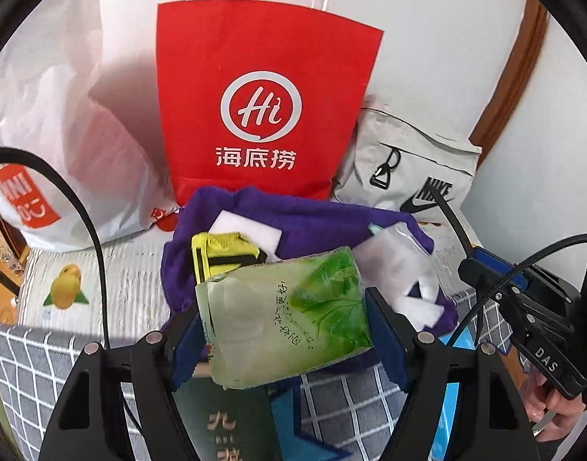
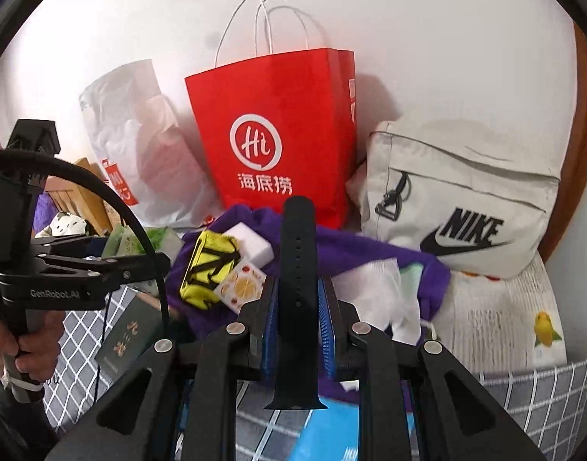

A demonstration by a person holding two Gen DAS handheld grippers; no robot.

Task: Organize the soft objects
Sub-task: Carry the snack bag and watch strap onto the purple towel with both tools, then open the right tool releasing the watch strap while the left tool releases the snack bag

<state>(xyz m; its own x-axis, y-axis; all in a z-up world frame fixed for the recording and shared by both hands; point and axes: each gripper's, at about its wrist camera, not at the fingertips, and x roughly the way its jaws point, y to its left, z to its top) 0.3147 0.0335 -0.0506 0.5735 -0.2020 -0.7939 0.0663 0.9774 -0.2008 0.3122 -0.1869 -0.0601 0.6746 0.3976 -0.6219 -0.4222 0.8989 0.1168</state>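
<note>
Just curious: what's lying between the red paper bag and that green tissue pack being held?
A purple cloth, with a white sponge block and a yellow pouch on it, lies between the red paper bag and the green tissue pack, clearest in the left wrist view.

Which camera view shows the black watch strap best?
The right wrist view: the black watch strap stands centred, gripped between the right tongs, holes visible. The left wrist view shows only its thin tip.
</note>
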